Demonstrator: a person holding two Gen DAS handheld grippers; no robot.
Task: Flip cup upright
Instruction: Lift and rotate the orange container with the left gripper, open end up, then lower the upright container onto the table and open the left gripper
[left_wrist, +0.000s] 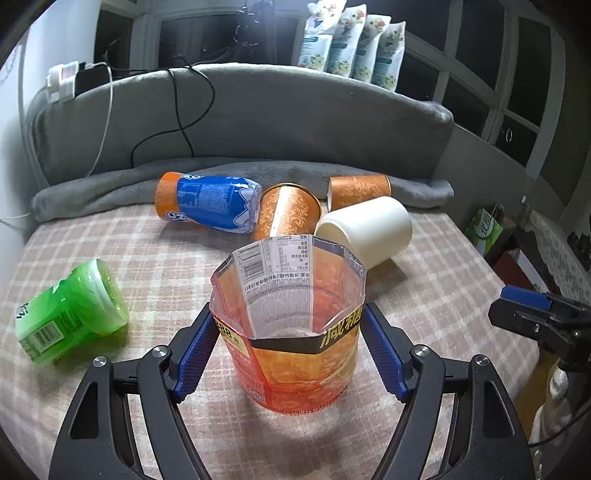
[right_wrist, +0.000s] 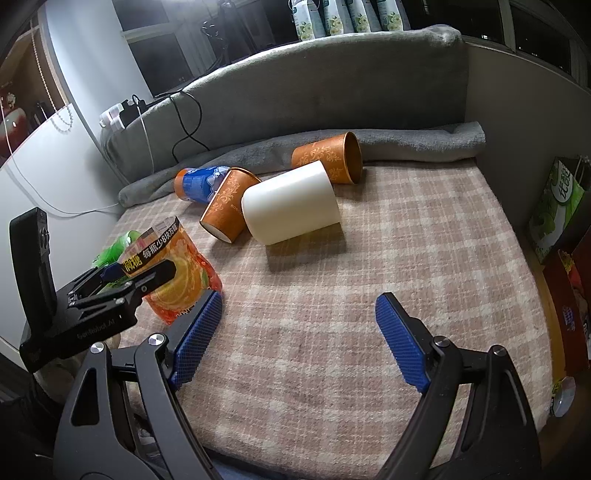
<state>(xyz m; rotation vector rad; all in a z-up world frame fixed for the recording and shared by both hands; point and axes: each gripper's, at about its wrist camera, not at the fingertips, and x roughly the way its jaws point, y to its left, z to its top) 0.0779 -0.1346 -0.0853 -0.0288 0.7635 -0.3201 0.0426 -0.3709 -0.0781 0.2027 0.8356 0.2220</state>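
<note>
Pink-and-cream plaid bedding (right_wrist: 332, 295) covers the bed on which everything lies, with a grey blanket (left_wrist: 240, 122) draped over the headboard at the far edge and dark window panes beyond. Nearest in the left wrist view, the left gripper (left_wrist: 290, 347) has its blue pads on either side of an orange cut-off plastic bottle cup (left_wrist: 291, 332), which stands upright with its open, jagged rim facing up; the pads sit right at its walls, though whether they press it cannot be told for certain. In the right wrist view the right gripper (right_wrist: 303, 339) hangs over bare bedding with its fingers spread wide and nothing between them, just right of that same cup (right_wrist: 177, 273). To the left of the cup a green plastic bottle cup (left_wrist: 70, 314) lies on its side. Farther back, a cream cup (left_wrist: 369, 229) lies on its side with its opening toward the left wrist camera, touching an orange patterned paper cup (left_wrist: 288, 214) that leans tilted beside it. Left of that lies an orange bottle with a blue label (left_wrist: 210, 203), also on its side. A second orange patterned paper cup (left_wrist: 360, 190) lies against the rolled grey blanket at the back. Black and white cables (left_wrist: 177, 122) trail down the blanket from a power strip (left_wrist: 64, 79), and four printed pouches (left_wrist: 351, 44) stand in a row on the sill above.
</note>
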